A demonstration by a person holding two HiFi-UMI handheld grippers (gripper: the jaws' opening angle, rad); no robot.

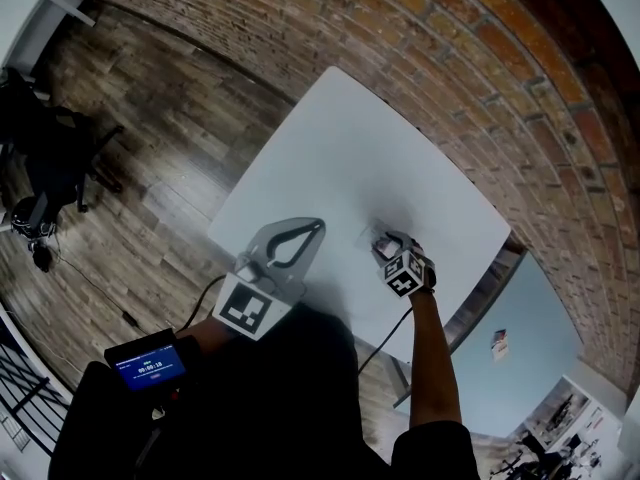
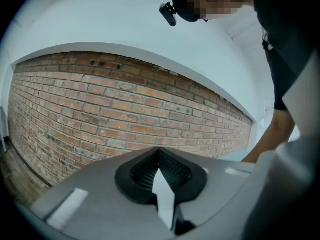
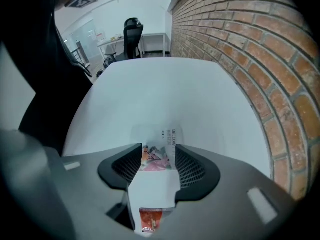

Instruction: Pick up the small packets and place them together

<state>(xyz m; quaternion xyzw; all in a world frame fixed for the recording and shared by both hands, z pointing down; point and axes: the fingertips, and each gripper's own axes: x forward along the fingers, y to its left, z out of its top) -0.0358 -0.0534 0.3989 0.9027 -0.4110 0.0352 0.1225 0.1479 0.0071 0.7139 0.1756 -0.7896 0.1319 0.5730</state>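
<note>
right gripper [image 3: 158, 147] points steeply down at the plain white counter [image 3: 165, 94], jaws wide apart. a small white packet with pink-red print and dark lettering [image 3: 159, 156] lies flat on the counter in the gap between them. cannot see either pad pressing on it, so recorded as not gripped. a second small packet, red [image 3: 150, 220], shows lower in the same gap, closer to the gripper body. packets counted in the right gripper view: two. in the head view the right gripper [image 1: 383, 240] hangs over the counter's near right part, and the packets under it are too small to count. left gripper [image 2: 159, 151]: jaw tips together, nothing between them, aimed about level at a red brick wall [image 2: 125, 109]. head view puts the left gripper [image 1: 318, 226] over the counter's near edge, left of the right one, apart from the packets. grippers: two.
</note>
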